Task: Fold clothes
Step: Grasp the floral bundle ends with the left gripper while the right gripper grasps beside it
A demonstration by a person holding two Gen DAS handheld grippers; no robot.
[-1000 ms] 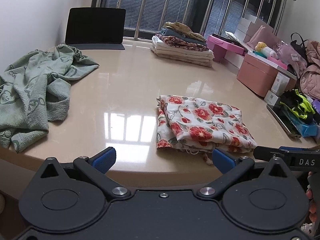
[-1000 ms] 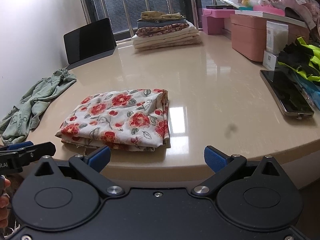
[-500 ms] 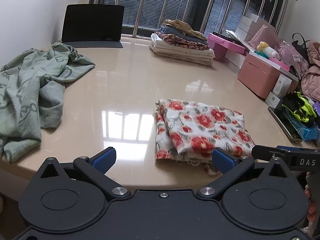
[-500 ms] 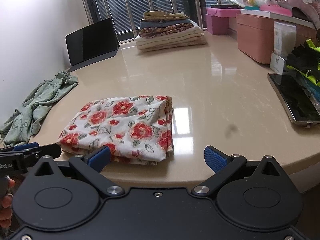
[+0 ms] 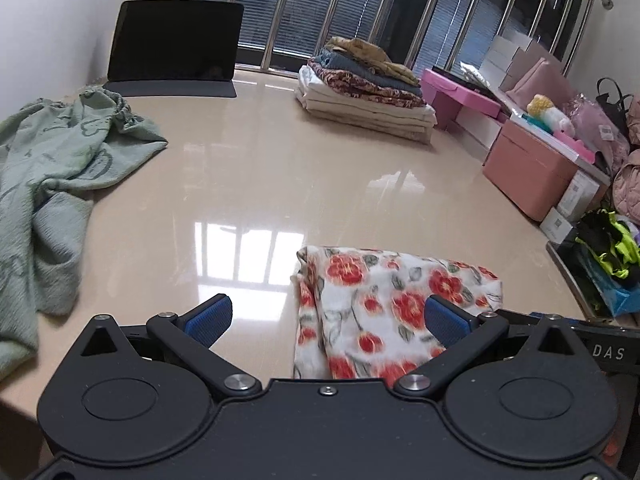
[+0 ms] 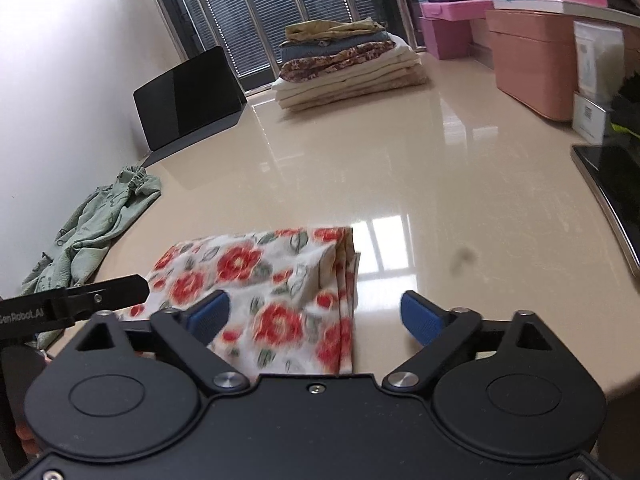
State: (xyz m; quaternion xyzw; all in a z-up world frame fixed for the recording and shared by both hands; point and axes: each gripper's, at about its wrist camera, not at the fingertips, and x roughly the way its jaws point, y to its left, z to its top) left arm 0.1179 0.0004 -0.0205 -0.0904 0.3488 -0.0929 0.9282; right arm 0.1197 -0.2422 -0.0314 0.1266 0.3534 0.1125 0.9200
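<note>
A folded white cloth with red flowers [image 5: 384, 300] lies at the near edge of the beige table [image 5: 280, 184]; it also shows in the right wrist view [image 6: 272, 292]. My left gripper [image 5: 326, 320] is open, its jaws spread over the cloth's left part. My right gripper [image 6: 316, 316] is open, its jaws spread over the cloth's right edge. A crumpled green garment [image 5: 52, 184] lies at the table's left; it shows in the right wrist view too [image 6: 96, 224]. A stack of folded clothes [image 5: 364, 88] sits at the far side, also seen in the right wrist view [image 6: 344, 68].
A black tablet [image 5: 172, 44] stands at the far left by the wall. Pink boxes [image 5: 528, 164] line the right side. A phone [image 6: 612, 192] and a black-and-yellow item [image 5: 604, 240] lie at the right edge. Window bars run behind the table.
Both grippers have moved forward and low over the floral cloth, which now lies between and under their open jaws.
</note>
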